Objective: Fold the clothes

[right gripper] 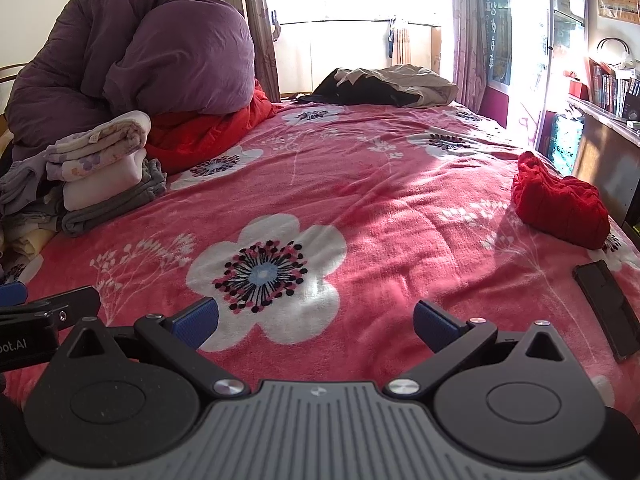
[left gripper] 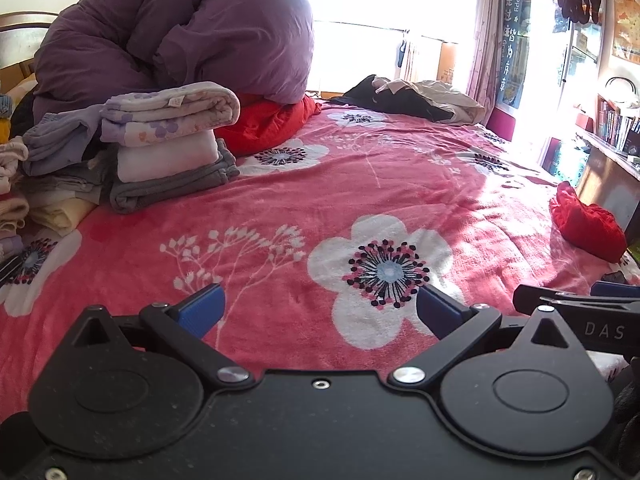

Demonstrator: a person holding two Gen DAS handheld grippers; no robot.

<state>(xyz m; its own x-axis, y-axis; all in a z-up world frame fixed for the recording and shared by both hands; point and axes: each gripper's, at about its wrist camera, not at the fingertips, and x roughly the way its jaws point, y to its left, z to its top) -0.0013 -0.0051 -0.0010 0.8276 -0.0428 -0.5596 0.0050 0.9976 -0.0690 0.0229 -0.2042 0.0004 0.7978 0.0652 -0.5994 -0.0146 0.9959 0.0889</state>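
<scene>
Through the left wrist camera we see our left gripper (left gripper: 320, 310) with its blue pads spread wide, nothing between them, above the pink flowered blanket (left gripper: 280, 208). Far right, near the bed's edge, lies a crumpled red garment (left gripper: 584, 228), well apart from us. On the left sits a stack of folded clothes (left gripper: 168, 148), a floral piece on top, white beneath, grey at the bottom. Behind it a purple quilt (left gripper: 180, 36) rests on something red. At the far end, a heap of dark and beige clothing (left gripper: 416, 98) lies near the window. The tip of the right gripper pokes in at the right edge.

Over to the right wrist camera: our right gripper (right gripper: 316, 322) is released too, jaws wide apart over the big white flower. The red garment shows ahead to the right, bunched up, and a black flat device (right gripper: 608, 308) lies on the blanket just beside our right finger. The folded stack sits far left.
</scene>
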